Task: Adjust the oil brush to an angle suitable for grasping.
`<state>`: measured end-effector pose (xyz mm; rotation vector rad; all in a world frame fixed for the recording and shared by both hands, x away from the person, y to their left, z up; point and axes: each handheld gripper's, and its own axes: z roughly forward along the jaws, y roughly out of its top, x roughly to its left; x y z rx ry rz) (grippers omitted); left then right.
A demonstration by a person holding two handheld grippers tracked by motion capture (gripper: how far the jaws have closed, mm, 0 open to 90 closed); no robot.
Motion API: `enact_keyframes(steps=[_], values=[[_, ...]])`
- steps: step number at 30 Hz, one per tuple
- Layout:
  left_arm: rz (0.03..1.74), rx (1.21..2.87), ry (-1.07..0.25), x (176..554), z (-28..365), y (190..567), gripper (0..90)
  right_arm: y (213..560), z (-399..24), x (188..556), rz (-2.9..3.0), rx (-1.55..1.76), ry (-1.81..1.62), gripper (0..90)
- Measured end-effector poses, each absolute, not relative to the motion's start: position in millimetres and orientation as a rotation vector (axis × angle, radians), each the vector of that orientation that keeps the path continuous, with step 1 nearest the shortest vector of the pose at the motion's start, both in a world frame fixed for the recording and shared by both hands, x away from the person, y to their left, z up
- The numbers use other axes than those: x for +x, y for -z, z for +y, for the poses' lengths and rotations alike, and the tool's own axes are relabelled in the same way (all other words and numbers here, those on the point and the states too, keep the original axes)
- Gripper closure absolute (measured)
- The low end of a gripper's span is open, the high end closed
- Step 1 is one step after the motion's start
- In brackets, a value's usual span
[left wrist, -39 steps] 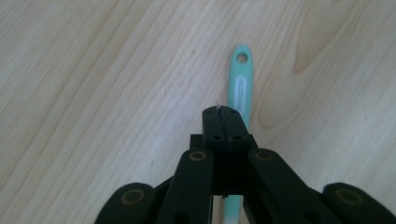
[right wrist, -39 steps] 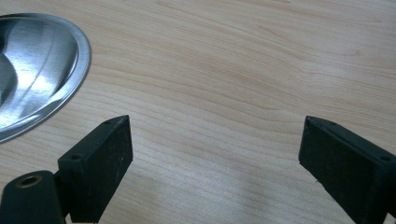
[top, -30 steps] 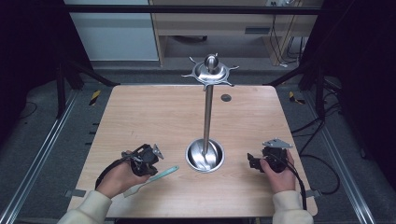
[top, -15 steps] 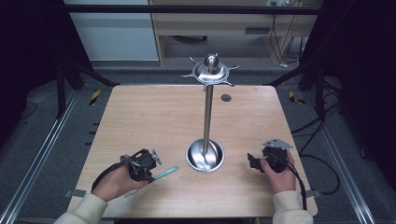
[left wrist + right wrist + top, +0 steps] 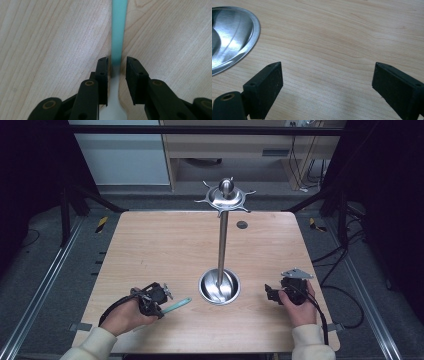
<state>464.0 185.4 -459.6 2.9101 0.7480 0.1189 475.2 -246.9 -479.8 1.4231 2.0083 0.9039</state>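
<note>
- Left gripper sits low over the table, jaws nearly closed around a utensil handle: one jaw looks to touch it, the other shows a thin gap. Not clamped.
- The handle is teal; it meets a white part that runs down between the jaws toward the camera. The utensil lies flat on the wood.
- High view: left gripper is at the front left of the table, held in the left hand, with the teal handle sticking out toward the stand's base.
- Right gripper has jaws spread wide, nothing between them, bare wood under them.
- High view: right gripper is at the front right in the right hand, grey plate on top, cable trailing back along the forearm.
- Metal stand is at mid table between the two grippers: round dished base, upright pole, spoked disc with a ball knob on top.
- The base rim shows at the upper left of the right gripper view, near that gripper but not touching.
- Small dark round spot sits on the table toward the far edge, right of the pole.
- Table is light wood.
</note>
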Motion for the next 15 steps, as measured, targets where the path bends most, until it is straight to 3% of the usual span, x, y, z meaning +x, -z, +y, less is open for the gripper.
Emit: enact_keyframes(steps=[15], values=[[0.733, 2.92, -0.111, 466.3, 182.2, 461.9, 78.1, 480.0, -247.0, 475.4, 2.012, 1.419, -0.905, 10.5]])
